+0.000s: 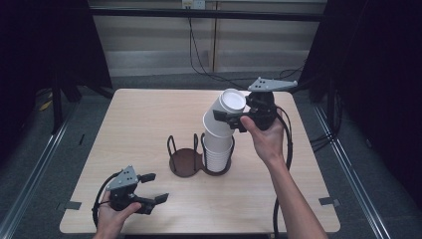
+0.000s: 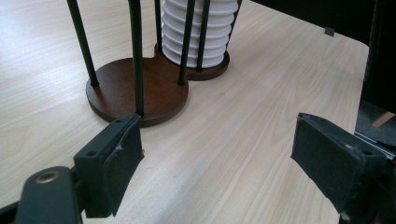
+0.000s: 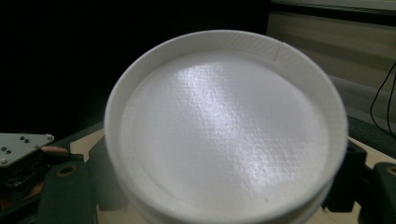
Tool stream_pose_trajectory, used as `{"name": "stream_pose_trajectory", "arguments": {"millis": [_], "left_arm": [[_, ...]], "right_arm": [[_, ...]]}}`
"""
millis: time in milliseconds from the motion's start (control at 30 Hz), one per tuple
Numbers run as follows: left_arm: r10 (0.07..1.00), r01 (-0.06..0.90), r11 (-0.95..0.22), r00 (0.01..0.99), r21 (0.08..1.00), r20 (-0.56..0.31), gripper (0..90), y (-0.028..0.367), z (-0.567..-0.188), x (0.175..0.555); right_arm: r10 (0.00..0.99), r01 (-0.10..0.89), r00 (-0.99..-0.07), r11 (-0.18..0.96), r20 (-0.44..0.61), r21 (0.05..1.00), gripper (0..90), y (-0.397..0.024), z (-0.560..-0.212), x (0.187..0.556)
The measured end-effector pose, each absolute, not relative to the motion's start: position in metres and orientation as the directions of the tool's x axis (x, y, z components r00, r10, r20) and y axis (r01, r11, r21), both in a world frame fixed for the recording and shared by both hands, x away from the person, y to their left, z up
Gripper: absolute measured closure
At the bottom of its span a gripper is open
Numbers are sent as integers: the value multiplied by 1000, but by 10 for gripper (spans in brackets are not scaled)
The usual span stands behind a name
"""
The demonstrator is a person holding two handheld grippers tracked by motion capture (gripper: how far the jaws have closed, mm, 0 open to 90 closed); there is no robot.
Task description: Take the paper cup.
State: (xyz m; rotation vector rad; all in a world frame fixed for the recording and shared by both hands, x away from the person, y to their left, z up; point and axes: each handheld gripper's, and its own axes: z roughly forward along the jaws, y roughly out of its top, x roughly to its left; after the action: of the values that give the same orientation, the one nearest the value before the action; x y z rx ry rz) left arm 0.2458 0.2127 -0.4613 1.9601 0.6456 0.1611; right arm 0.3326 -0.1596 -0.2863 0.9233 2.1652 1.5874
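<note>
Two grippers are at work over the wooden table point(image 1: 149, 109). The right gripper point(image 1: 238, 119) is clamped on a white paper cup point(image 1: 224, 117), upside down, tilted, its base toward the far right and its mouth sitting over the stack of cups point(image 1: 218, 152) in the right-hand ring of a dark two-ring cup holder point(image 1: 188, 162). In the right gripper view the cup's round base point(image 3: 224, 135) faces the camera with the jaws tight on either side of it. The left gripper point(image 1: 152, 188) rests near the front-left edge of the table, jaws wide apart and empty, well apart from the holder; its own view looks across at the holder's bare left base point(image 2: 135, 88).

Whether the cup is going on or coming off I cannot tell. Either way, I would bring it upright first, in line with the stack, and move it straight along that line; tilted as it is, the rim could catch the wire posts point(image 2: 135, 51) or drag the cups beneath. A light squeeze, too, since thin paper walls dent easily.
</note>
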Motion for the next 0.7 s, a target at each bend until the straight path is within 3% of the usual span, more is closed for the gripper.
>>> {"name": "stream_pose_trajectory", "arguments": {"millis": [700], "left_arm": [[538,400,-341,825,851,-172,162,210,-462,247]], "right_arm": [[642,272,-750,80,159,959,225,-192,-276,310]]}}
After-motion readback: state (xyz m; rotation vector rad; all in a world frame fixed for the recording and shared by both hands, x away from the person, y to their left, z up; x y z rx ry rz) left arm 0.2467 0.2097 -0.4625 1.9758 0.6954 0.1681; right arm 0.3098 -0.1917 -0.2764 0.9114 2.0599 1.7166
